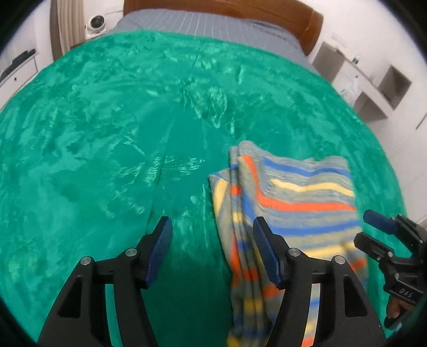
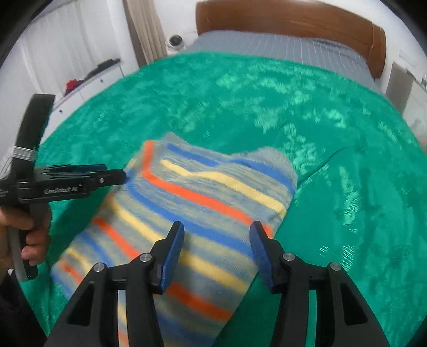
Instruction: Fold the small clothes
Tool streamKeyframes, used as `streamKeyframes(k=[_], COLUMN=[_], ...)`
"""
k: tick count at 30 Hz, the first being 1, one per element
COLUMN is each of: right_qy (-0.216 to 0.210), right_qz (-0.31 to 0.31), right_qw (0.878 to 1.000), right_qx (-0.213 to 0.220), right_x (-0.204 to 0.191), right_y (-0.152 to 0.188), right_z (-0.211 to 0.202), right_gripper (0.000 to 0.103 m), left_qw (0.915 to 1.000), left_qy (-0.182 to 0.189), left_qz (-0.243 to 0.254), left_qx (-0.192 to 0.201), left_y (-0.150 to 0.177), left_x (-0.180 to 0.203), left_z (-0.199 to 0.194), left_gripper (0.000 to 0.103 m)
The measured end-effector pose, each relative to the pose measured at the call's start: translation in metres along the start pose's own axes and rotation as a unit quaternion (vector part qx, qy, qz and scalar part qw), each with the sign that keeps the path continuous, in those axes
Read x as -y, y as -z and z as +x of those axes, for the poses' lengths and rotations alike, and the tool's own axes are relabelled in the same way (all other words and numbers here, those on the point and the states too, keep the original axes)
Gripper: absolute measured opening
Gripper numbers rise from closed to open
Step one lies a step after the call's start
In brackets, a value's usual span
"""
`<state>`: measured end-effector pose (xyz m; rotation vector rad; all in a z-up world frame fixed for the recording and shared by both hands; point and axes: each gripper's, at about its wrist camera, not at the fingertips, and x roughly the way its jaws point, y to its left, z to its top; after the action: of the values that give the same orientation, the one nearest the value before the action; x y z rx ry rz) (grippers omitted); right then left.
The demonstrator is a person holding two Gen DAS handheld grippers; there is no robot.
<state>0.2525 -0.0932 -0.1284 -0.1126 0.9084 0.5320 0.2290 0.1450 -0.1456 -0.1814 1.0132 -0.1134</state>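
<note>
A green plush blanket [image 1: 106,133] is covering the bed, with a wooden headboard [image 2: 293,18] and white cabinets [image 1: 373,88] standing beyond its far edge. The striped garment [image 2: 202,202] is lying folded toward the near edge, broad bare blanket lying left and beyond. The left gripper [image 1: 210,229] and right gripper [image 2: 217,235] are both hanging with jaws spread, pinching nothing.

I see one small striped knit garment [image 2: 213,202] lying on the bed's green blanket [image 2: 333,128], toward the foot end of the bed rather than the headboard. It is grey-blue with orange, yellow and blue stripes. It is partly folded: the far portion lies doubled over, its stripes turning a corner at the left edge, while a narrower bunched part trails toward me. From my left camera it [image 1: 293,197] lies right of centre, soft and slightly rumpled.
</note>
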Motion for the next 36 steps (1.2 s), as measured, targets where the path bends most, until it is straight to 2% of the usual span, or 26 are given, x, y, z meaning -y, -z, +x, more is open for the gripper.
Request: streamKeyframes(k=[4, 6, 9, 12, 14, 16, 17, 19, 21, 23, 28, 36], right_qy=[-0.015, -0.025, -0.032, -0.018, -0.011, -0.014, -0.012, 0.009, 0.030, 0.058, 0.110, 0.150], right_qz=[-0.015, -0.017, -0.019, -0.009, -0.002, 0.016, 0.020, 0.019, 0.020, 0.024, 0.023, -0.005], right_qw=[1.000, 0.999, 0.999, 0.998, 0.999, 0.998, 0.998, 0.998, 0.999, 0.998, 0.993, 0.988], right_qx=[0.016, 0.016, -0.015, -0.051, -0.049, -0.064, -0.065, -0.054, -0.040, -0.033, -0.036, -0.036], right_x=[-0.021, -0.033, -0.045, -0.046, -0.042, -0.037, -0.036, -0.037, -0.039, -0.041, -0.044, -0.051], right_y=[0.022, 0.041, 0.073, 0.104, 0.114, 0.118, 0.119, 0.120, 0.121, 0.123, 0.124, 0.126], right_z=[-0.036, -0.046, -0.038, -0.023, -0.028, -0.031, -0.035, -0.050, -0.066, -0.077, -0.088, -0.092], right_gripper=[0.051, 0.053, 0.056, 0.056, 0.060, 0.061, 0.060, 0.060, 0.063, 0.077, 0.080, 0.080], left_qw=[0.9996, 0.9995, 0.9989, 0.9989, 0.9989, 0.9977, 0.9979, 0.9989, 0.9993, 0.9993, 0.9988, 0.9983], left_qy=[0.020, 0.019, -0.011, -0.013, -0.025, -0.047, -0.043, -0.030, -0.028, -0.037, -0.047, -0.056], left_qz=[0.016, 0.027, 0.035, 0.028, 0.023, 0.023, 0.019, 0.008, 0.007, 0.007, 0.008, 0.017], left_qx=[0.009, -0.001, -0.028, -0.036, -0.033, -0.043, -0.044, -0.036, -0.024, -0.008, -0.003, 0.000], left_y=[0.030, 0.052, 0.083, 0.104, 0.111, 0.117, 0.120, 0.124, 0.128, 0.130, 0.132, 0.133], left_x=[0.008, 0.013, 0.012, 0.001, -0.006, -0.010, -0.013, -0.017, -0.018, -0.015, -0.012, -0.004], left_z=[-0.031, -0.035, -0.030, -0.028, -0.036, -0.040, -0.044, -0.059, -0.070, -0.081, -0.089, -0.091], left_gripper=[0.072, 0.072, 0.072, 0.072, 0.071, 0.066, 0.066, 0.066, 0.076, 0.090, 0.092, 0.093])
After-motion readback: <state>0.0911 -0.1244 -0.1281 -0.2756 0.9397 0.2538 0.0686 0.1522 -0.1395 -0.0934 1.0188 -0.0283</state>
